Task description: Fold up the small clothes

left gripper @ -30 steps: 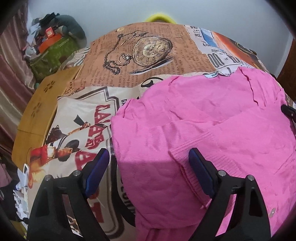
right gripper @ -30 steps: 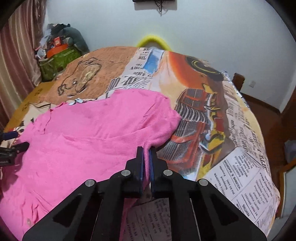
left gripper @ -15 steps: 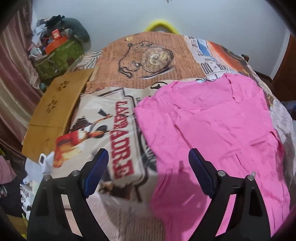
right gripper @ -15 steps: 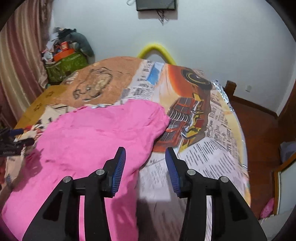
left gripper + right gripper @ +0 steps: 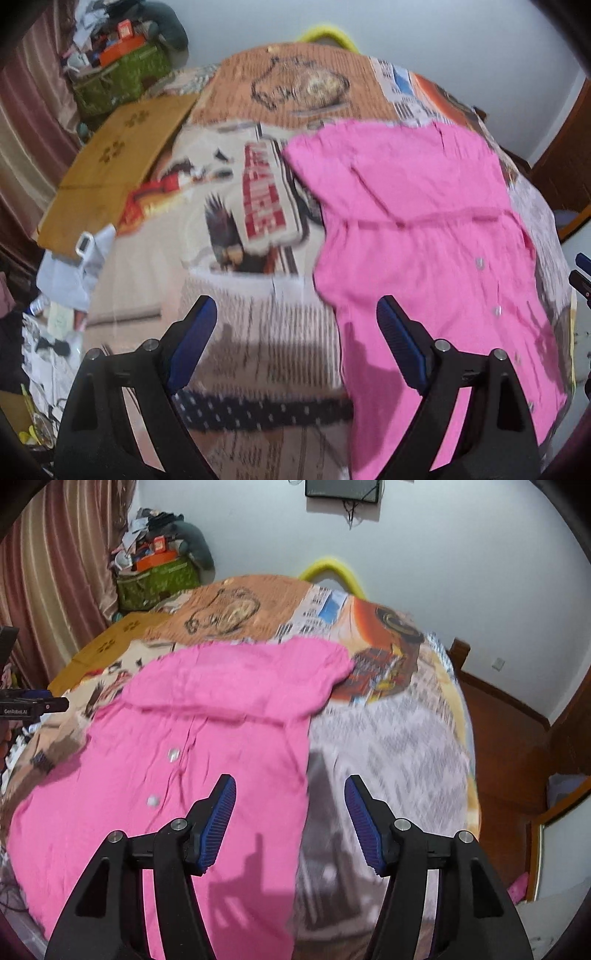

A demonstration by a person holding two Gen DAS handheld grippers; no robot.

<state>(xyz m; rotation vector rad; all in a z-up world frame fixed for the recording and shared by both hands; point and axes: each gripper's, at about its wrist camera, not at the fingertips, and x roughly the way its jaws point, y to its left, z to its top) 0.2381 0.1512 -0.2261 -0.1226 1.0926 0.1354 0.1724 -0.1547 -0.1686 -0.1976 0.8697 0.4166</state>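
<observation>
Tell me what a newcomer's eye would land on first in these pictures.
The bright pink shirt comes first, spread button side up across the printed bedspread with its top part folded over. Next come the two black grippers with blue pads, left gripper and right gripper, both open above the bed and holding nothing.

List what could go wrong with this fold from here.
1. The pink shirt lies with its far part folded toward the camera and wrinkled; further folds may lock in creases.
2. Both the left gripper and right gripper, whose jaws have just been opening, hold nothing, so the loose fold could slip open.
</observation>
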